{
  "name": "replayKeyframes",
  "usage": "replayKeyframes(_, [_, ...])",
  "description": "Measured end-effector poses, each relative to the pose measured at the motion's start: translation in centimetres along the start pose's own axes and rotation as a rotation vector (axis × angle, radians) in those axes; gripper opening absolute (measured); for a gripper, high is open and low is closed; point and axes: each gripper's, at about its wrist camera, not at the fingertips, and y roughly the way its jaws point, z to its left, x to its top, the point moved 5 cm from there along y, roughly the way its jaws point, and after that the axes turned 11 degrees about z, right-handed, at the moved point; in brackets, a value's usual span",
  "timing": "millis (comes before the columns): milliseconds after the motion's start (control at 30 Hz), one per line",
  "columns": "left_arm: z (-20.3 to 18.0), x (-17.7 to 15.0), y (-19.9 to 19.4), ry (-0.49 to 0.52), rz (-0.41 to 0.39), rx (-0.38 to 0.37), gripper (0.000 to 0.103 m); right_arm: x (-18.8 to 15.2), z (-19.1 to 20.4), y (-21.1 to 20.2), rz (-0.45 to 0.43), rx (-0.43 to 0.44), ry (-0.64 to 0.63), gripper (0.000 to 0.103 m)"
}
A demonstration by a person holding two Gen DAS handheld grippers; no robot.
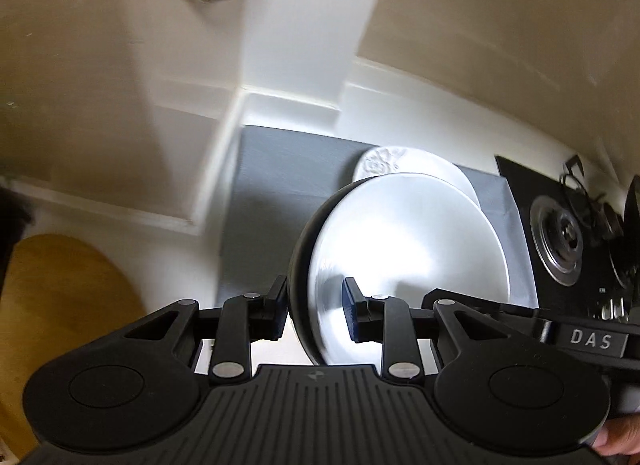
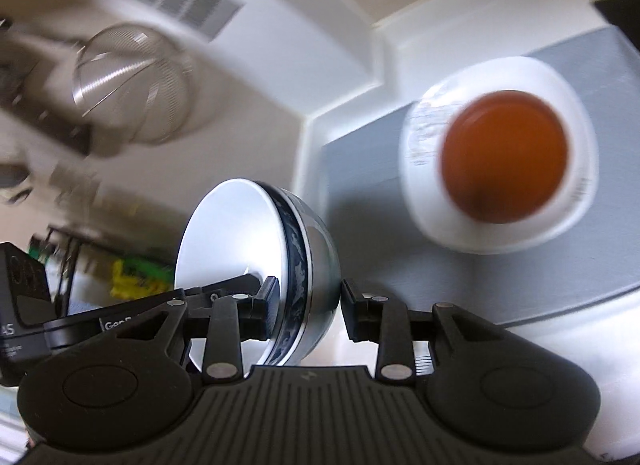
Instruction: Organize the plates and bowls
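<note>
Both grippers pinch one bowl's rim: left gripper, right gripper. At two o'clock, a plate holds an orange bowl, probably the stacking spot.

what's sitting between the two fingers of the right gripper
The rim wall of a bowl with a white inside and a dark blue patterned band, seen in the right wrist view of the right gripper.

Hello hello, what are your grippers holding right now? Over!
Left gripper and right gripper both shut on the bowl rim. White plate with orange dish waits on grey mat. Path looks clear.
</note>
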Motion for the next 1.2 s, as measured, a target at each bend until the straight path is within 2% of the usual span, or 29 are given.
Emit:
replayKeyframes(200, [2.0, -1.6, 0.1, -0.016, 0.03, -0.003, 0.031, -0.4, 1.0, 1.4, 0.061, -0.032, -0.074, 0.037])
replayKeyframes(600, [4.2, -3.9, 6.6, -0.076, 0.173, -0.042, 0.031, -2.4, -2.4, 5.7, 0.2, -0.122, -0.071, 0.036])
replayKeyframes(1067, [5.6, -4.6, 10.4, -0.068, 0.241, -0.024, 0.03, -3.3, -1.5, 9.4, 0.271, -0.3, -0.352, 0.032])
replayKeyframes(1200, [5.6, -4.7, 11.2, -0.076, 0.255, -0.02, 0.029, -3.8, -1.6, 10.1, 0.299, -0.342, -0.396, 0.031])
